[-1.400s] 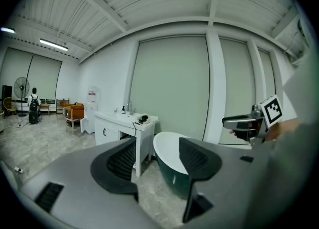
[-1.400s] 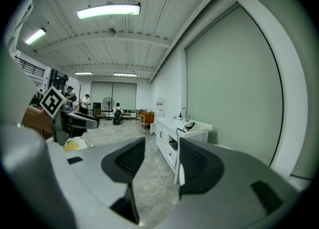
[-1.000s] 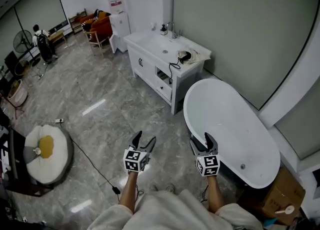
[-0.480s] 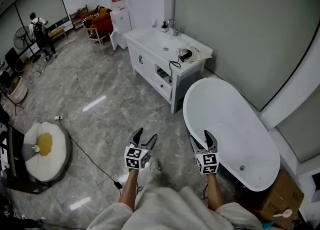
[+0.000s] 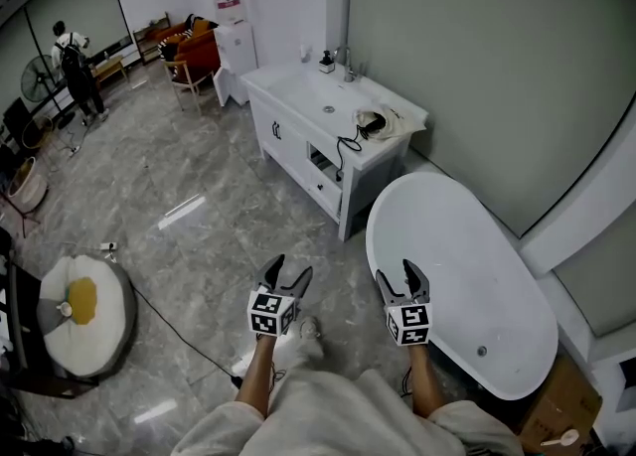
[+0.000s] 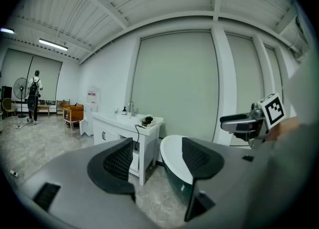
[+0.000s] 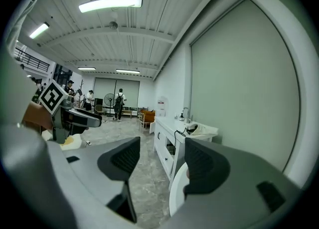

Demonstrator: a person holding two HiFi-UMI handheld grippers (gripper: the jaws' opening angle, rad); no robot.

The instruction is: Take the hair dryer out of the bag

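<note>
Head view: left gripper point(image 5: 288, 269), right gripper point(image 5: 396, 275), jaws wide, empty; right's just narrowed slightly. Hair dryer point(image 5: 373, 124), bag point(image 5: 396, 122), table point(image 5: 283, 76) right end: dangling cord point(image 5: 339, 136) may snag.

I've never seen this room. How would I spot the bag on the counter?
Beyond the far end of the white oval bathtub stands a white vanity cabinet with a sink. On its counter end nearest the tub lies a pale crumpled bag holding something black, apparently the hair dryer. Unlike the tap and small bottle opposite, it trails a black cord down the cabinet front.
</note>
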